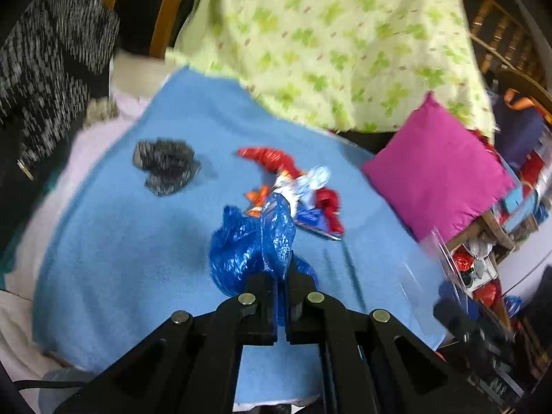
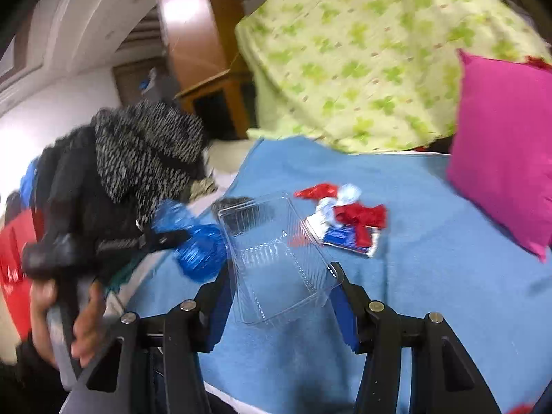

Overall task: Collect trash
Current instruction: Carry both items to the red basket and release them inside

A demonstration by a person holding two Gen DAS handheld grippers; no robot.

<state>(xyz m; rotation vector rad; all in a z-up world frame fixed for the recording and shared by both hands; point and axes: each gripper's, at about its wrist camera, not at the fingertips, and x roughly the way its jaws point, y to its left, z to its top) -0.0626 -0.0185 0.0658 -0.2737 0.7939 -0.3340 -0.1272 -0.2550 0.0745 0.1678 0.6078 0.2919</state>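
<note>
My left gripper [image 1: 283, 269] is shut on a crumpled blue plastic bag [image 1: 252, 245] and holds it above the blue blanket [image 1: 138, 241]. The bag also shows in the right wrist view [image 2: 200, 241], with the left gripper at the left. My right gripper [image 2: 281, 283] grips a clear plastic clamshell tray [image 2: 279, 258] between its blue pads. Red, white and blue wrappers [image 1: 296, 186] lie in a heap on the blanket ahead, also seen in the right wrist view [image 2: 345, 217]. A dark grey crumpled piece [image 1: 165, 165] lies to the left.
A magenta cushion [image 1: 438, 169] lies at the blanket's right. A green-patterned sheet [image 1: 338, 45] is heaped behind. A black-and-white knit garment [image 1: 51, 62] hangs at the left. Clutter fills a shelf at the right [image 1: 483, 265].
</note>
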